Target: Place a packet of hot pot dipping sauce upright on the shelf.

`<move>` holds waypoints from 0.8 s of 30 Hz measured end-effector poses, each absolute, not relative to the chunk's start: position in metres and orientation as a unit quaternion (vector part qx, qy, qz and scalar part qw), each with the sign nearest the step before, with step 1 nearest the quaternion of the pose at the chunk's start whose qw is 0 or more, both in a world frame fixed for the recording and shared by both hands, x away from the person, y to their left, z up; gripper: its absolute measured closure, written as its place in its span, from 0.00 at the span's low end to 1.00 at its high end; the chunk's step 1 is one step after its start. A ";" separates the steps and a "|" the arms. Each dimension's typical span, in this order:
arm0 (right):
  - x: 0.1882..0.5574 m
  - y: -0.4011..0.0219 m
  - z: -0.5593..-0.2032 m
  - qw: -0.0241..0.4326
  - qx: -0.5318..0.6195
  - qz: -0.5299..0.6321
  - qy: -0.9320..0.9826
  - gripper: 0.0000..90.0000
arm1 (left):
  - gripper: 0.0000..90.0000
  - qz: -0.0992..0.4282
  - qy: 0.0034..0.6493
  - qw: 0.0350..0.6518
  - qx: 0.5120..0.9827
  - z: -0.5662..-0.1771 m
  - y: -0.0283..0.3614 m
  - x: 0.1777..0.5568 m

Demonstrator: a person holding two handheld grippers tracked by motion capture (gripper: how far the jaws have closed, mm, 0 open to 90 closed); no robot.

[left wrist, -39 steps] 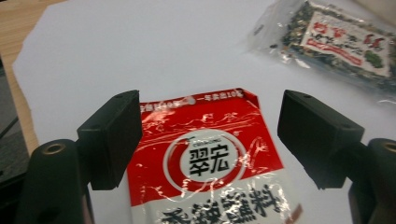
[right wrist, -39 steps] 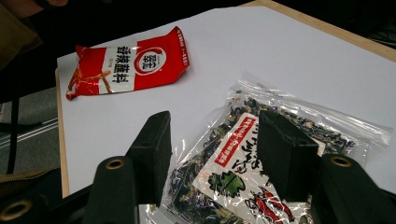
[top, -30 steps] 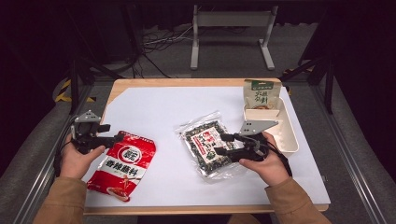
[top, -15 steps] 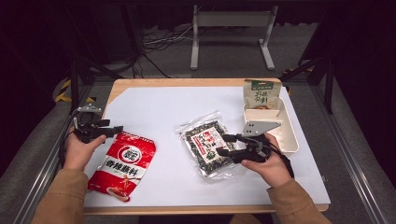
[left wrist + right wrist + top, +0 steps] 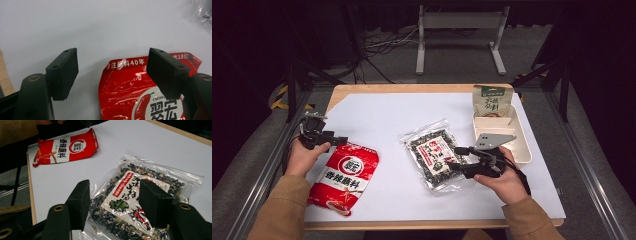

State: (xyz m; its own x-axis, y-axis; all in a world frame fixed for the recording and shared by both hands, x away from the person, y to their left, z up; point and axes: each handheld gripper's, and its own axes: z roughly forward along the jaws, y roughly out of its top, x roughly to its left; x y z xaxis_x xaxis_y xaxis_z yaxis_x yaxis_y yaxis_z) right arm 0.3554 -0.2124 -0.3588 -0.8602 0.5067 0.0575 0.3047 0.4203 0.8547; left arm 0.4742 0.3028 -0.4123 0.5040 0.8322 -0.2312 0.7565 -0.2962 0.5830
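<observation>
A red seasoning packet [image 5: 343, 175] lies flat at the table's front left; its top edge [image 5: 140, 82] shows between my left jaws. My left gripper [image 5: 337, 141] hovers just beyond that top edge, open and empty [image 5: 112, 67]. A clear bag of dark dried food [image 5: 434, 157] lies mid-table. My right gripper [image 5: 457, 159] is at the bag's right edge, open, with its jaws either side of the bag's near end [image 5: 115, 202]. The clear bag [image 5: 140, 197] is not pinched. The red packet [image 5: 66, 147] lies farther off in the right gripper view.
A cream tray [image 5: 524, 145] sits at the table's right edge, with a green-topped snack pouch [image 5: 492, 100] propped at its far end. A white sheet [image 5: 412, 115] covers most of the wooden table. Metal rails run along both sides.
My left gripper has drawn back up and left, off the red packet to its top edge. My right gripper has stayed at the clear bag's right edge.
</observation>
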 end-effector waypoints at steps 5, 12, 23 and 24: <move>0.355 -0.217 -0.358 0.107 0.247 0.484 0.833 0.48 | 0.28 0.045 0.495 0.319 0.807 -0.419 0.302 0.479; 0.355 -0.215 -0.361 0.104 0.245 0.481 0.835 0.48 | 0.30 0.025 0.484 0.321 0.814 -0.421 0.299 0.479; 0.355 -0.214 -0.364 0.100 0.245 0.480 0.837 0.47 | 0.32 0.003 0.482 0.316 0.817 -0.431 0.297 0.482; 0.355 -0.214 -0.364 0.100 0.245 0.480 0.837 0.47 | 0.32 -0.006 0.480 0.320 0.817 -0.432 0.298 0.482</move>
State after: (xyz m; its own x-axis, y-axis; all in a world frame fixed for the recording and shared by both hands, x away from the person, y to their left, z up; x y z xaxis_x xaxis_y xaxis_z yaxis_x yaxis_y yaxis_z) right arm 0.3553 -0.2138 -0.3636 -0.8599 0.5060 0.0674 0.3138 0.4200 0.8516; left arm 0.4823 0.2982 -0.4319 0.5395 0.7800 -0.3171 0.7881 -0.3353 0.5161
